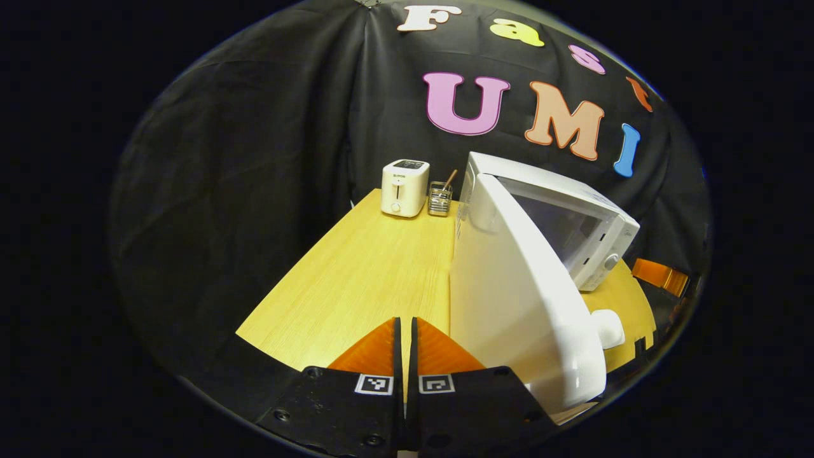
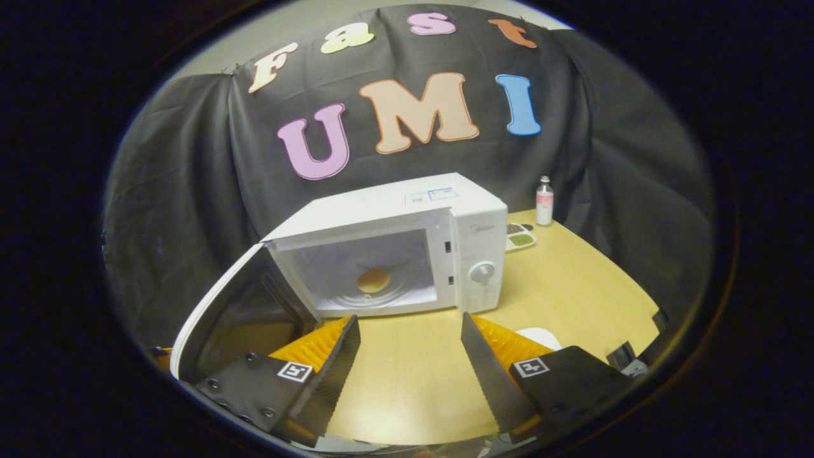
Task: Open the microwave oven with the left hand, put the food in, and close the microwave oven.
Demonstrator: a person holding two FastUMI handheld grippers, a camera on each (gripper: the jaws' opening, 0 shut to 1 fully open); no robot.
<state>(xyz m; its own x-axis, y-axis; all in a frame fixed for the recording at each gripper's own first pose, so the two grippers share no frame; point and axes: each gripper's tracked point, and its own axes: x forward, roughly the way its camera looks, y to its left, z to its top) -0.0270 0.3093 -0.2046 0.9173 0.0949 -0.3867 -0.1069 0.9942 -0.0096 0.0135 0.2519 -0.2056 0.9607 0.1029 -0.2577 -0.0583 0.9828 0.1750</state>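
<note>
**Food inside, door waiting to be swung shut**

The microwave oven (image 2: 394, 248) is sitting toward the back of the bench (image 2: 572, 286), and its door (image 2: 216, 318) is standing wide open, swung out toward the bench's front edge. The food (image 2: 374, 278), a round bun-like piece, is lying on the turntable inside the cavity, so the opening and the loading are looking finished; closing the door appears to be the one step left.

The right gripper (image 2: 410, 356) is hovering in front of the oven's mouth with its fingers spread wide and nothing between them. The left gripper (image 1: 404, 346) is sitting just beside the outer face of the open door (image 1: 509, 299), its fingers drawn nearly together with only a thin slit showing and holding nothing; it is looking well placed to push the door closed.

A toaster (image 1: 404, 187) and a small wire holder (image 1: 439, 198) are standing at the bench's far edge; a bottle (image 2: 544, 201) is standing at the far right corner.
</note>
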